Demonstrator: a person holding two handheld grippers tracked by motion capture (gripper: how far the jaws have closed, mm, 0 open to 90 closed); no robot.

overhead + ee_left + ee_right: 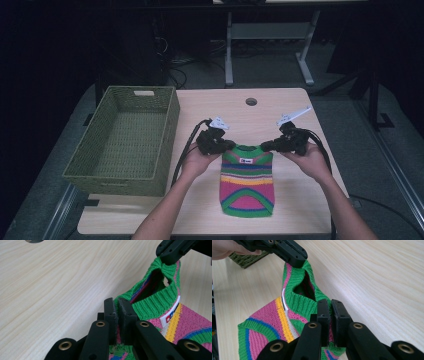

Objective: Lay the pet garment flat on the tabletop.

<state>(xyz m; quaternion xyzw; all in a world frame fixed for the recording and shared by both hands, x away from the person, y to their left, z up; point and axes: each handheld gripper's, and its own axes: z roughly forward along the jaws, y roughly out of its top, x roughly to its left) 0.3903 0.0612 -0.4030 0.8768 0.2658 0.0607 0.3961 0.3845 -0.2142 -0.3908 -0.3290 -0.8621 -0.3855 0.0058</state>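
Observation:
A small knitted sweater (247,182) striped green, pink, yellow and blue lies flat on the wooden table (240,110), its green collar toward the far side. My left gripper (231,145) is shut on the sweater's left shoulder (125,296), beside the ribbed collar. My right gripper (263,146) is shut on the right shoulder (322,296). The collar (155,300) is lifted and pulled open between the two grippers. A white label (172,312) sits just under the collar.
A green woven basket (125,140) with nothing in it stands at the table's left. A round cable hole (251,101) is at the table's far middle. Bare tabletop lies beyond the grippers. Table legs and cables stand on the floor behind.

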